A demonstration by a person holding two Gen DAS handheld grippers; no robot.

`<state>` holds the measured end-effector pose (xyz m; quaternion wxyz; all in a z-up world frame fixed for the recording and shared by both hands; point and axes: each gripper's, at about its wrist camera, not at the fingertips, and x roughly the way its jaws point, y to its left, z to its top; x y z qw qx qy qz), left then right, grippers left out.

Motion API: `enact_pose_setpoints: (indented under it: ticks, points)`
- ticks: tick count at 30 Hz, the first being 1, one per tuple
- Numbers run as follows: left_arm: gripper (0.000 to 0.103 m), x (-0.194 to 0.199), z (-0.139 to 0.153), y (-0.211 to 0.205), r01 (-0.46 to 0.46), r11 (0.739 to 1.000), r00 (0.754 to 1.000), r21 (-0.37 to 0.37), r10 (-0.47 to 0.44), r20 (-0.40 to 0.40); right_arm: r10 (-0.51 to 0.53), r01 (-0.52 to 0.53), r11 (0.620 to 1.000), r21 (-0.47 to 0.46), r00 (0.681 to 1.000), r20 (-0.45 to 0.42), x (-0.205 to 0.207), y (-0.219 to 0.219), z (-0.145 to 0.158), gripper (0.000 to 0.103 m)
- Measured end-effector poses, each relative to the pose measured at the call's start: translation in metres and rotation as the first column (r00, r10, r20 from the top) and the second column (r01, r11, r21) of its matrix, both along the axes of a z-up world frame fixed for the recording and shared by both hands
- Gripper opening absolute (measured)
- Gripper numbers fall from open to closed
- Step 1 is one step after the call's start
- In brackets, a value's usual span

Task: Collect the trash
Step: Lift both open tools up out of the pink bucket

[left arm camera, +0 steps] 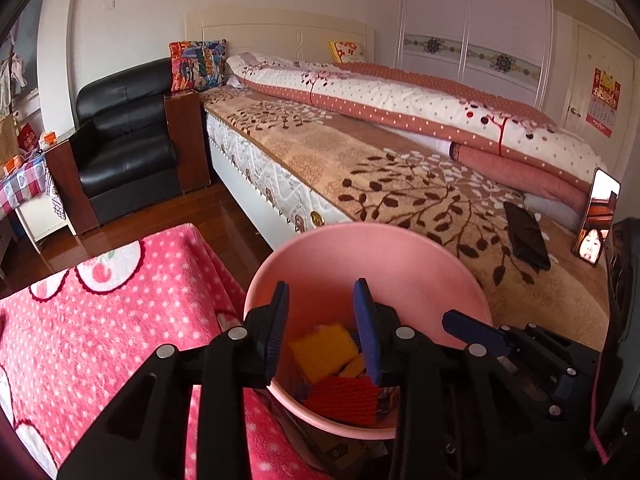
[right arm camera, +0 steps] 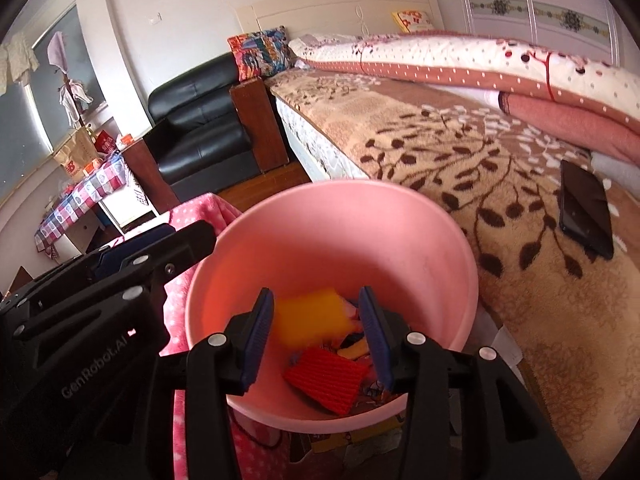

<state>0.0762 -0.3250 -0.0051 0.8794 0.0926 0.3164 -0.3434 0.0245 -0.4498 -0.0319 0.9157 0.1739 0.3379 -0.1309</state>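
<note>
A pink bin (left arm camera: 372,256) (right arm camera: 320,224) stands between the bed and a pink dotted blanket. Inside it lie a red ribbed piece (left arm camera: 344,398) (right arm camera: 326,376), a yellow piece (left arm camera: 322,346) that looks blurred in the right wrist view (right arm camera: 306,314), and smaller scraps. My left gripper (left arm camera: 322,328) hangs open over the bin's mouth with nothing between its fingers. My right gripper (right arm camera: 316,336) is also open and empty above the bin, beside the left one; its body shows at the right of the left wrist view (left arm camera: 520,344).
The bed with a leaf-patterned blanket (left arm camera: 400,184) (right arm camera: 480,160) lies to the right, with a dark phone (left arm camera: 526,236) (right arm camera: 586,208) on it. The pink dotted blanket (left arm camera: 100,320) is at the left. A black armchair (left arm camera: 124,136) (right arm camera: 200,132) stands behind.
</note>
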Motion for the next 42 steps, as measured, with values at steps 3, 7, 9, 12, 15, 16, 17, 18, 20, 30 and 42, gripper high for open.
enact_pose_setpoints:
  ticks: [3,7,9,12,15,16,17,18,20,30,42]
  points:
    - [0.034,-0.005,0.009,0.003,0.0,1.0,0.999,-0.024,0.0,0.033,0.001,0.0,1.0,-0.027,1.0,0.03,-0.006,0.006,0.01,0.045]
    - [0.034,-0.015,0.019,0.011,0.006,0.999,0.997,-0.049,-0.002,0.071,0.002,0.001,0.999,-0.051,0.998,0.065,-0.013,0.012,0.022,0.048]
    - [0.034,-0.018,0.024,0.014,0.007,0.998,0.996,-0.059,-0.002,0.084,0.001,0.003,0.998,-0.058,0.997,0.081,-0.018,0.018,0.026,0.049]
    - [0.034,-0.022,0.029,0.02,0.01,0.997,0.995,-0.072,-0.003,0.098,0.004,0.003,0.998,-0.066,0.996,0.094,-0.023,0.025,0.031,0.05]
    - [0.034,-0.026,0.033,0.027,0.007,0.996,0.994,-0.09,0.002,0.106,0.008,0.0,0.997,-0.072,0.995,0.104,-0.026,0.032,0.035,0.05]
    - [0.034,-0.027,0.034,0.03,0.006,0.995,0.994,-0.096,0.004,0.105,0.008,-0.001,0.997,-0.072,0.994,0.107,-0.027,0.033,0.037,0.05]
    - [0.034,-0.027,0.035,0.033,0.004,0.995,0.994,-0.102,0.007,0.105,0.008,0.0,0.997,-0.072,0.994,0.111,-0.028,0.035,0.038,0.05]
    - [0.034,-0.028,0.036,0.035,0.002,0.994,0.994,-0.107,0.01,0.106,0.008,0.0,0.997,-0.071,0.993,0.117,-0.029,0.037,0.039,0.051]
    - [0.034,-0.031,0.038,0.041,-0.004,0.993,0.994,-0.116,0.017,0.111,0.009,0.0,0.998,-0.069,0.992,0.127,-0.032,0.041,0.041,0.052]
    - [0.034,-0.04,0.045,0.069,-0.032,0.987,0.989,-0.159,0.055,0.138,0.019,-0.002,0.996,-0.093,0.982,0.186,-0.045,0.07,0.055,0.059]
    - [0.034,-0.04,0.031,0.078,-0.032,0.988,0.993,-0.151,0.049,0.109,0.005,0.008,0.997,-0.079,0.987,0.161,-0.046,0.078,0.041,0.063]
